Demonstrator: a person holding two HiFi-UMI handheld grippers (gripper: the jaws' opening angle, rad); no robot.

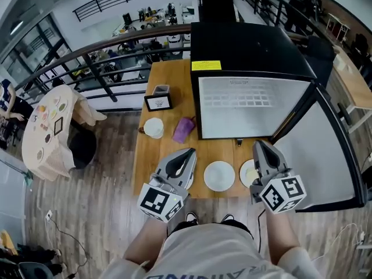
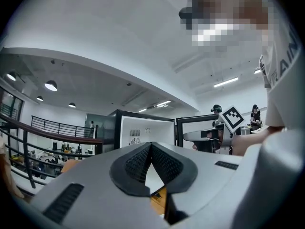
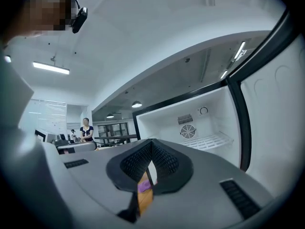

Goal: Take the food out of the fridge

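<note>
wooden table [image 1: 149, 158] beside balcony railing [image 1: 100, 74]

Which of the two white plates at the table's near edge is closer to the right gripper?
The right-hand plate, partly hidden behind the right gripper; the other plate lies fully visible to its left.

The right hand-held gripper [image 1: 259, 146] hides part of the plate [image 1: 247, 173] at its 7 o'clock. The yellow label [image 1: 206, 65] on the fridge [image 1: 244, 45] and the framed card [image 1: 158, 102] on the worktop [image 1: 146, 156] carry print too small to read.
</note>
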